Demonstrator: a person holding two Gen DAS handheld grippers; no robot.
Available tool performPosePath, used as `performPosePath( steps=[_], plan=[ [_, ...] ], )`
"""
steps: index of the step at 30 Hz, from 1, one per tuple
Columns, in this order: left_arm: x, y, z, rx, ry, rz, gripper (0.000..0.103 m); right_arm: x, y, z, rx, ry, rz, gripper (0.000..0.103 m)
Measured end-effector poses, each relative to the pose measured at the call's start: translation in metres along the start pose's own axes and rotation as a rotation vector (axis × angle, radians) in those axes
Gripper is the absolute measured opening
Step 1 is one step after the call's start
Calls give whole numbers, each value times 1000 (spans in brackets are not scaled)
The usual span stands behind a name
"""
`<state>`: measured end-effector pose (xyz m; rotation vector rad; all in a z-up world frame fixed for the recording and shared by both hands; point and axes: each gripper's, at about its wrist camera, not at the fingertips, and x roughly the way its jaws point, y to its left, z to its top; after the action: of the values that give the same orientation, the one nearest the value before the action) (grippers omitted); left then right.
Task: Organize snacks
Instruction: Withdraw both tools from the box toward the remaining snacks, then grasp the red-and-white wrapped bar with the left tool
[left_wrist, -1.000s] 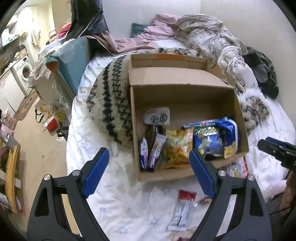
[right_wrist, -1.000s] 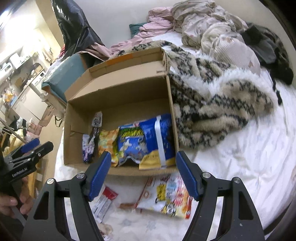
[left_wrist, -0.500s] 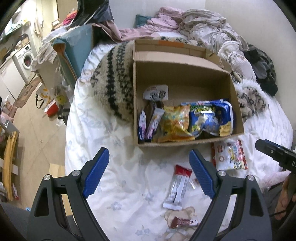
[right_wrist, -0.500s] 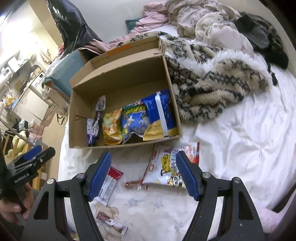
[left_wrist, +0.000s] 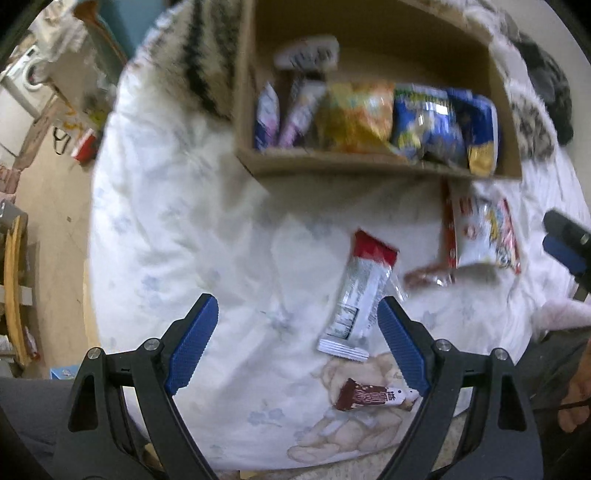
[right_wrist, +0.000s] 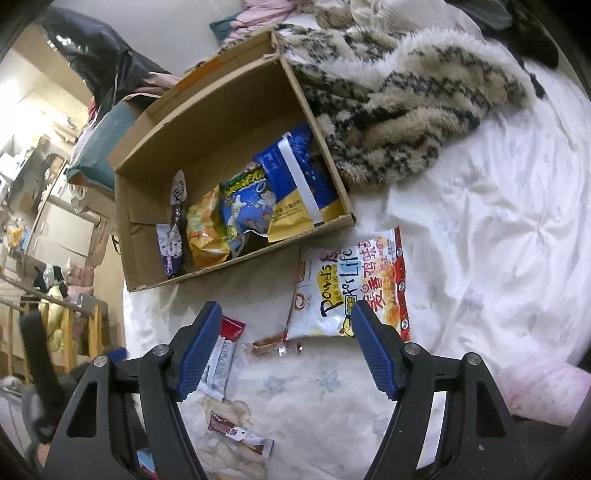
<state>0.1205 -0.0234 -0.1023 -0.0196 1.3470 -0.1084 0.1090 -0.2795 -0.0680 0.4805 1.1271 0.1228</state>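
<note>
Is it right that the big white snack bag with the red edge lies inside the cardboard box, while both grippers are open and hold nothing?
Not quite. The right wrist view shows the big white snack bag lying on the bed sheet, just outside the front wall of the cardboard box, not inside it. The rest holds: the left gripper and the right gripper are open and hold nothing.

The left wrist view is motion-blurred: packets in the cardboard box (left_wrist: 332, 162) are smeared, their print unreadable.
</note>
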Motion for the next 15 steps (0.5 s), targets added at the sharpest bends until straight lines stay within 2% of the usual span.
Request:
performPosePath(
  steps=[4, 7, 10, 11, 12, 13, 15],
  plan=[
    [24, -24, 3, 65, 43, -30, 86, 1, -7, 1, 34, 9, 1, 75],
    [38, -46, 8, 166, 49, -14, 85, -2, -15, 1, 55, 6, -12, 75],
    [47, -54, 9, 188, 73, -17, 82, -3, -29, 0, 93, 18, -43, 75],
    [50, -55, 8, 188, 83, -17, 66, -2, -35, 0, 110, 23, -52, 75],
    [55, -55, 7, 195, 100, -8, 29, -2, -40, 0, 124, 27, -60, 75],
    [60, -56, 5, 213, 133, 10, 27, -2, -47, 0, 145, 30, -68, 75],
    [56, -55, 3, 214, 120, 28, 27, -1, -56, 1, 177, 34, -70, 75]
  ],
)
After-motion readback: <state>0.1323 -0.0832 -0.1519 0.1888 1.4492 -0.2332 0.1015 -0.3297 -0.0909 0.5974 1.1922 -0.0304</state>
